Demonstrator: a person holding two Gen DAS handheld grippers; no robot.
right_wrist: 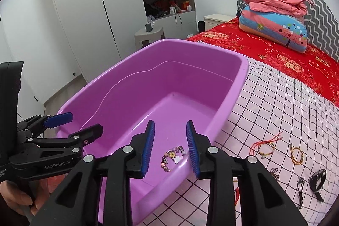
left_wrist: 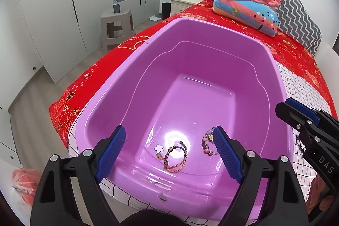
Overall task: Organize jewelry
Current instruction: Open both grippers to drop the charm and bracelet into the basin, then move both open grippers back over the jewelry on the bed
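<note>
A purple plastic tub stands on the bed. On its floor lie a braided orange bracelet, a white flower charm and a beaded bracelet. My left gripper is open and empty above the tub's near end; it also shows in the right wrist view. My right gripper is open and empty over the beaded bracelet, and it shows at the right edge of the left wrist view. More jewelry lies on the checked cloth: a red-string bracelet, an orange cord bracelet and a black band.
Folded quilts and a pillow sit at the head of the red bedspread. A grey stool, a nightstand and white wardrobes stand beyond the bed. An orange bag lies on the floor.
</note>
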